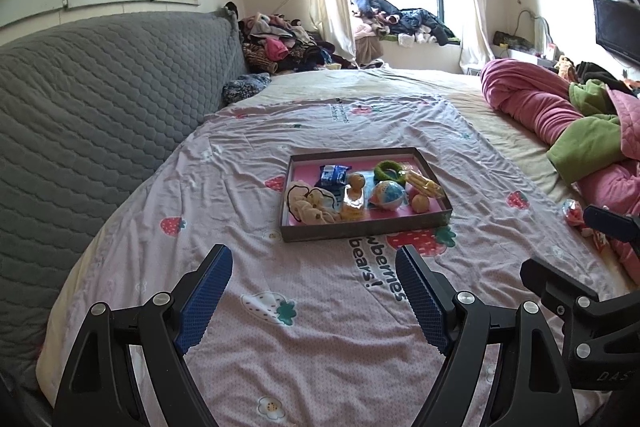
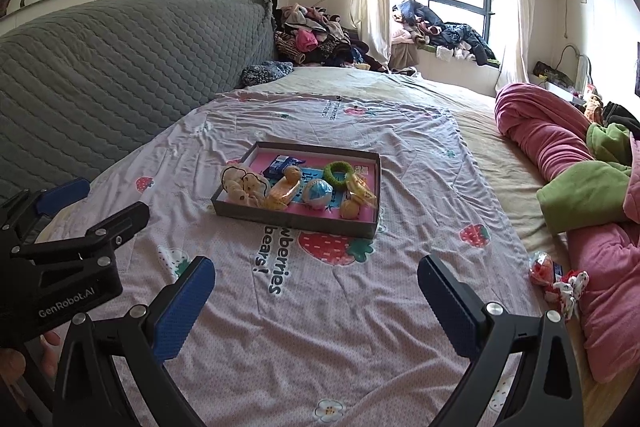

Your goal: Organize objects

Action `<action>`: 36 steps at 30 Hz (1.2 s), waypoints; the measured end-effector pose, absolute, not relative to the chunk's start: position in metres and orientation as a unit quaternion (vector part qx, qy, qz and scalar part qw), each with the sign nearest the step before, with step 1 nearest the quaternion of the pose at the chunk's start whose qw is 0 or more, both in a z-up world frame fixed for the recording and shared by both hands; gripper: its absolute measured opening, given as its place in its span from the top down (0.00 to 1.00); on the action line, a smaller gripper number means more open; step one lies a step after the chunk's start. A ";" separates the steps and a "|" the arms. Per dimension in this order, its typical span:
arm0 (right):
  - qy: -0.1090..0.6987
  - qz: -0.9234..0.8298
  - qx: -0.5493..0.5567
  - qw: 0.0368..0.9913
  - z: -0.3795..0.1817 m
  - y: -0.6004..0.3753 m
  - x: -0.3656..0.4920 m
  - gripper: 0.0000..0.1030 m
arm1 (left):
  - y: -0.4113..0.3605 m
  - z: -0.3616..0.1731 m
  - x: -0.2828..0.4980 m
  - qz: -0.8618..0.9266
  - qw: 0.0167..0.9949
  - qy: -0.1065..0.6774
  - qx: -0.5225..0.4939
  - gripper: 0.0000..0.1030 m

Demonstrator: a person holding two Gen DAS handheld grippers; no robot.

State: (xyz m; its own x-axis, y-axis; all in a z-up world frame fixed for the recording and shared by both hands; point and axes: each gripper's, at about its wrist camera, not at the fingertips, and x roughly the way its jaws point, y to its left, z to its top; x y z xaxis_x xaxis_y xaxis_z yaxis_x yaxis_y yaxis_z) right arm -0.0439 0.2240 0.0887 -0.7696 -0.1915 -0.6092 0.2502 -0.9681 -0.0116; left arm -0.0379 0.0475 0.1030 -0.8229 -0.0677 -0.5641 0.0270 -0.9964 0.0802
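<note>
Both my grippers, left gripper and right gripper, gape wide and empty. The red-and-white wrapped snack packets lie loose right of the shallow grey cardboard tray, nearest my right.

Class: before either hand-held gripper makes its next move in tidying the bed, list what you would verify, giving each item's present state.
1. Left hand-held gripper open and empty: ok.
2. Right hand-held gripper open and empty: ok.
3. Tray flat on the bedsheet: ok.
4. All items in the tray: not ok; red-and-white wrapped items lie outside, by the pink blanket.
5. Free space in the tray: cannot tell.
</note>
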 end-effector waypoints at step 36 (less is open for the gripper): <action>0.029 -0.926 0.358 0.113 0.011 0.229 -0.053 0.01 | 0.043 0.013 -0.054 -0.934 0.018 -0.025 0.357 0.18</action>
